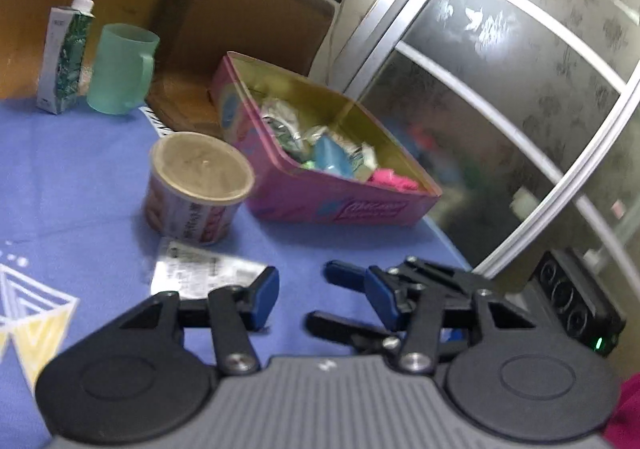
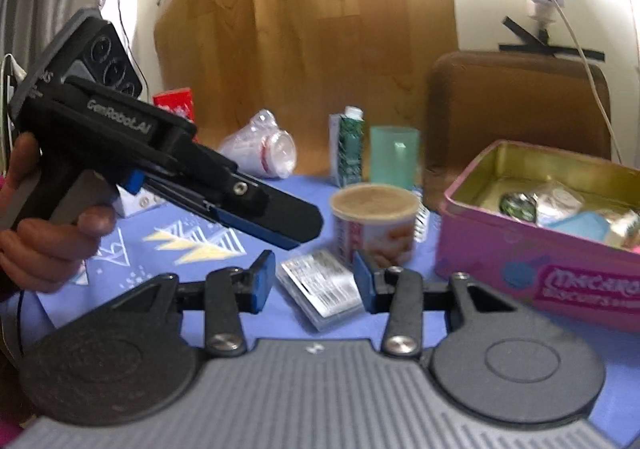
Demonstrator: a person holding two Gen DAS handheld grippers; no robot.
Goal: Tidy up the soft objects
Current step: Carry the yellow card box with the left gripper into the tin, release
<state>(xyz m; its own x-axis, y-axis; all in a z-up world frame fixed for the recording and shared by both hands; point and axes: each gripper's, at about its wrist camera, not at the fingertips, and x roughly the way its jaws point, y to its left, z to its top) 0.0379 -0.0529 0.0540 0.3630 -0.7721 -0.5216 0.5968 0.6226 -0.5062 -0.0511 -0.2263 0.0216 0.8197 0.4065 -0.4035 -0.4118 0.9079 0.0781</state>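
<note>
We hold both grippers over the blue cloth. The right gripper has its jaws apart and empty, with the packet lying flat on the cloth between and just beyond its pads. The left gripper is likewise parted and empty; in the right view it hangs at 9 o'clock, tips aimed toward the cup. From the left view the packet sits at 10 o'clock of the left pads, just in front of the cup. The pink tin, at 2 o'clock from the right gripper, already holds several wrapped soft items, so we judge it the destination. We judge the packet to be light, flat and pliable, with a glossy film wrapper that may slip. It lies flush, so we expect a pinch across its short edges, pads lowered to the cloth, to work best; squeezing hard may buckle it. The cup stands close behind it and could be knocked.
</note>
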